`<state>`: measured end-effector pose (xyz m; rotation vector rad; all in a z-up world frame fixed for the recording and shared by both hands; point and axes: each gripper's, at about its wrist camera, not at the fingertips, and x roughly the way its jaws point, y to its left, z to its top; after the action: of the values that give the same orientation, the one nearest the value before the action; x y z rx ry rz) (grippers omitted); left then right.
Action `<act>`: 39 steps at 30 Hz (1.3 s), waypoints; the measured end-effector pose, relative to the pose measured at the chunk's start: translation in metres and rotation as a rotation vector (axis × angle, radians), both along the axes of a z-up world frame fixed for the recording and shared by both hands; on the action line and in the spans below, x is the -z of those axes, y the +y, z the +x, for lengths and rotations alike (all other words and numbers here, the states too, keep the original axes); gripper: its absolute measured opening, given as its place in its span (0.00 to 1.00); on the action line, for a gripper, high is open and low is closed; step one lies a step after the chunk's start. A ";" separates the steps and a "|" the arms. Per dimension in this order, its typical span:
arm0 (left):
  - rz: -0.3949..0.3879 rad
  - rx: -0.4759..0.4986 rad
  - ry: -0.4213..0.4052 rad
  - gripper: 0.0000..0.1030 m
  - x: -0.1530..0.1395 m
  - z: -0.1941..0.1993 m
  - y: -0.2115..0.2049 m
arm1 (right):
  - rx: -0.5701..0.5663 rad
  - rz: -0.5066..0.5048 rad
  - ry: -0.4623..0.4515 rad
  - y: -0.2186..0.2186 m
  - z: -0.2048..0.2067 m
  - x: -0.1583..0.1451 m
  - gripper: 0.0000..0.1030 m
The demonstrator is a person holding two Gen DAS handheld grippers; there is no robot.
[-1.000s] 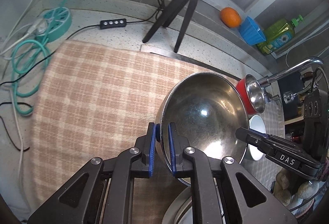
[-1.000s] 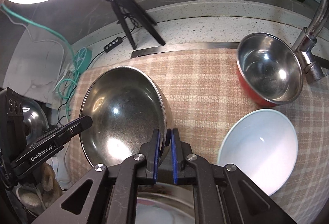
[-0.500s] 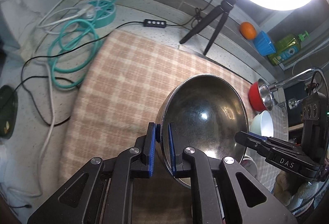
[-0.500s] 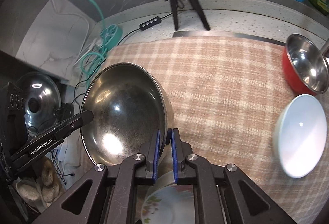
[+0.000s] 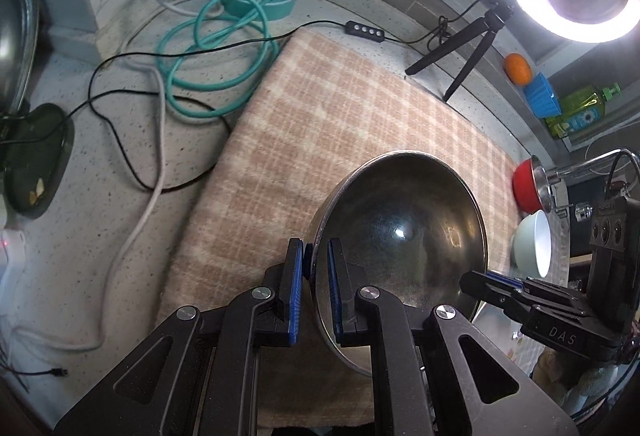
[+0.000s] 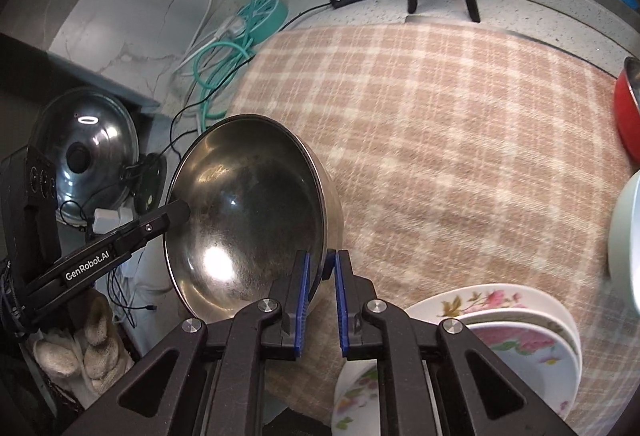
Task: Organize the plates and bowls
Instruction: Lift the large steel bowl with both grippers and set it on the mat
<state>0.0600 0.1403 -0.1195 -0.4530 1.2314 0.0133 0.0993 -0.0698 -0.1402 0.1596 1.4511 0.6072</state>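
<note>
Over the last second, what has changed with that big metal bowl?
The steel bowl has been carried leftward, toward the cloth's edge, away from the red bowl and white bowl. Floral plates have come into view. Unchanged: the left hand-held gripper and right hand-held gripper stay clamped on its rim.

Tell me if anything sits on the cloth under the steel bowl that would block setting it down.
Nothing visible does. The steel bowl hangs over bare cloth; the plates lie to its right.
</note>
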 end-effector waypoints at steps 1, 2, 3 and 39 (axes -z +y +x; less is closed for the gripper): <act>0.001 -0.004 0.004 0.10 0.001 -0.001 0.002 | -0.006 0.000 0.003 0.002 -0.002 0.001 0.11; 0.002 -0.007 0.007 0.10 0.003 -0.003 0.003 | -0.011 0.001 0.007 0.004 -0.004 0.002 0.11; 0.005 -0.009 0.010 0.10 0.004 -0.003 0.003 | -0.015 0.000 0.011 0.006 -0.006 0.003 0.12; 0.038 -0.029 -0.014 0.16 -0.001 0.004 0.007 | 0.001 0.006 -0.036 -0.014 -0.007 -0.003 0.15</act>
<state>0.0637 0.1478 -0.1180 -0.4373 1.2092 0.0581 0.0926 -0.0841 -0.1367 0.1526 1.4143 0.6110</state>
